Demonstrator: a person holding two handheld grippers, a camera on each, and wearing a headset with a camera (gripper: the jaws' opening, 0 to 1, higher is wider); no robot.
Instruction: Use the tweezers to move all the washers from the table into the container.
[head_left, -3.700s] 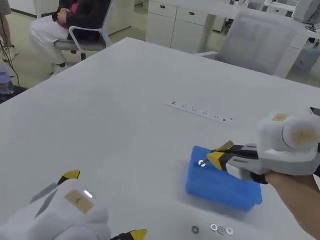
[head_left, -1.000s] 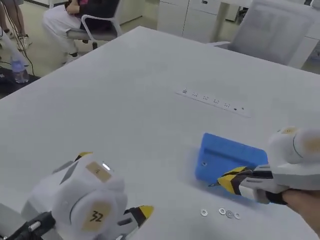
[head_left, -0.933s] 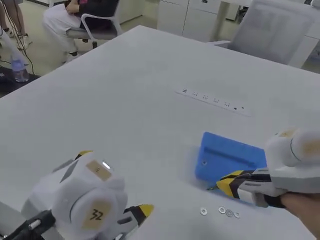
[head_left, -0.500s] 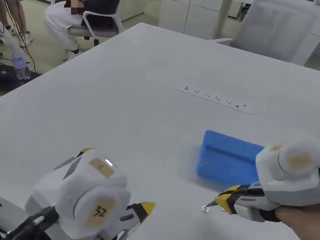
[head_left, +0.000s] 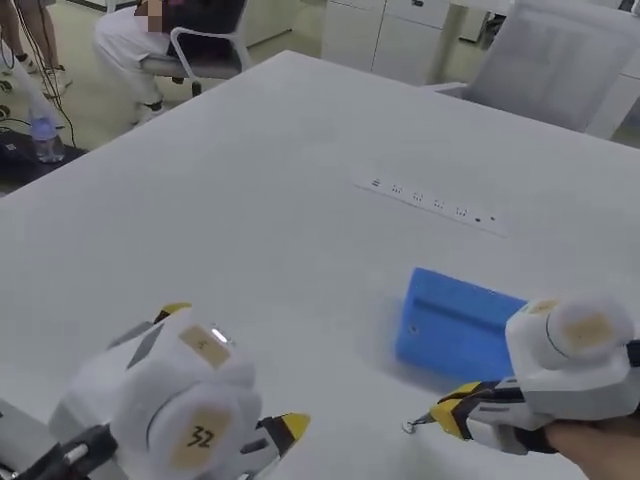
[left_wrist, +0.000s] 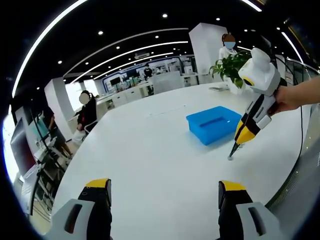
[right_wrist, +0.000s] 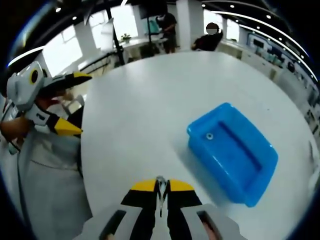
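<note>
Clearly the right gripper (right_wrist: 160, 186) has its jaws pressed together on the tweezers (right_wrist: 160, 199), a thin metal strip pinched between the yellow tips, so that the squeeze of the jaws works the tool. In the left gripper view the tweezers slope down from that gripper at the right of the frame, and their point meets the bench (head_left: 250, 200) at a small washer (left_wrist: 230, 158); whether the tips have closed on it is too small to tell. The steep angle suits, I judge, lifting a flat ring off a flat surface. Just beyond, at the lower right of the head view, stands the blue container (head_left: 455, 325), open side up and near the pick-up spot, which keeps each carry short; a second washer (right_wrist: 209, 136) lies inside it. The left gripper (left_wrist: 164, 187), jaws wide apart and holding nothing, hovers at the lower left of the head view, well apart from the work, probably to keep clear.
</note>
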